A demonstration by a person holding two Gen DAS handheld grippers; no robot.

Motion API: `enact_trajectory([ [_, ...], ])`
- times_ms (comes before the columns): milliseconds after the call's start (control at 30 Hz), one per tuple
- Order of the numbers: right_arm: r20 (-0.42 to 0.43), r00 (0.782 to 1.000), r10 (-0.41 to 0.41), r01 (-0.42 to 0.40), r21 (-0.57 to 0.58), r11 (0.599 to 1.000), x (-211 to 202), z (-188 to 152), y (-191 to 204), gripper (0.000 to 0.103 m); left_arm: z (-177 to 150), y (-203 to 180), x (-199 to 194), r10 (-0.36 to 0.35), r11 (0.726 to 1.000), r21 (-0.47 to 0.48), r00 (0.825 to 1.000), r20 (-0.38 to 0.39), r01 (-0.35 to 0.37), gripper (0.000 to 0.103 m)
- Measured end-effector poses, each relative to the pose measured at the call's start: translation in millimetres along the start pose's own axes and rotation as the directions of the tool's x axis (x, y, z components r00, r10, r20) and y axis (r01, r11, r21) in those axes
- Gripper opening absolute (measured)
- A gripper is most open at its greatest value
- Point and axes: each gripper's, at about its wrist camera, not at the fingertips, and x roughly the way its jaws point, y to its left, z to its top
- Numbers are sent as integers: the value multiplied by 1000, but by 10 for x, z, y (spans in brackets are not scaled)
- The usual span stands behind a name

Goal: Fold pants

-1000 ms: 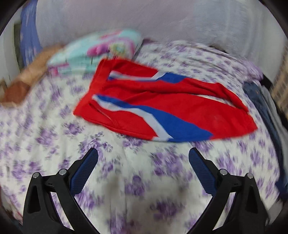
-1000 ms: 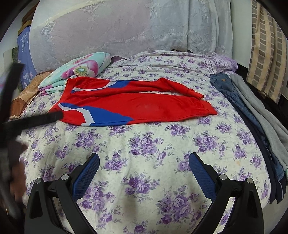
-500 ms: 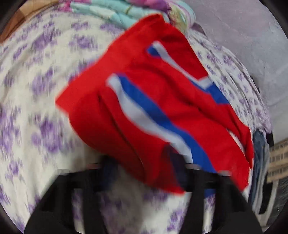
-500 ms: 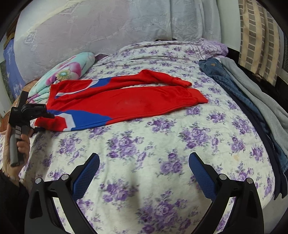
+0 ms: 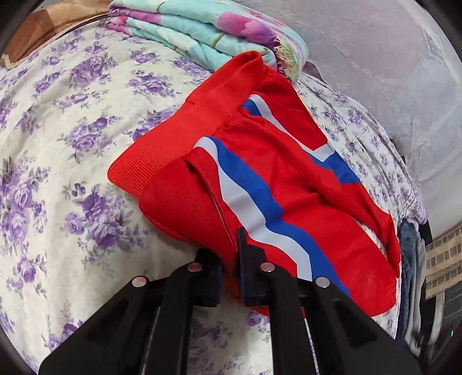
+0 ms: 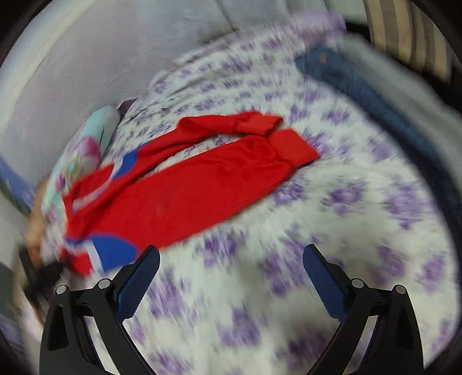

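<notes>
Red pants point(image 5: 260, 178) with a blue and white stripe lie flat on the flowered bed. In the left wrist view their ribbed waistband points up and to the left. My left gripper point(image 5: 228, 245) is closing on the pants' near edge just below the waistband, with red cloth pinched between its pads. The right wrist view is blurred by motion. There the pants point(image 6: 202, 184) run from the waist at lower left to the leg cuffs at upper right. My right gripper point(image 6: 231, 251) hovers open over bare sheet in front of the near leg, holding nothing.
A folded floral blanket point(image 5: 208, 31) lies just beyond the waistband. A brown cushion point(image 5: 43, 26) sits at the far left corner. Jeans point(image 6: 361, 86) and grey clothes lie along the bed's right edge. The purple-flowered sheet point(image 5: 72, 144) covers the bed.
My left gripper came down to the pants' waist end and closed on the near edge. The right gripper swung along the bed and rolled, staying open.
</notes>
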Motion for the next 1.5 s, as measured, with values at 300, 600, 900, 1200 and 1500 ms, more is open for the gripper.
enact_trajectory([
  [300, -92, 996, -3, 21, 194, 981, 985, 456, -298, 10, -10, 101, 44, -3, 1000, 16, 999, -39, 4, 8],
  [600, -36, 999, 35, -31, 116, 993, 357, 50, -210, 6, -215, 116, -404, 4, 999, 45, 999, 36, -6, 7],
  [900, -75, 997, 25, -21, 57, 998, -128, -806, -509, 6, -924, 501, -1024, -16, 997, 71, 1000, -16, 17, 7],
  [1200, -109, 987, -115, 112, -36, 993, -245, -865, -562, 68, -1044, 546, -1302, 57, 983, 178, 998, -24, -52, 56],
  [1500, 141, 967, -212, 251, -395, 884, -511, -51, -110, 83, -453, 2, -1521, 160, 920, 332, 974, 159, -206, 70],
])
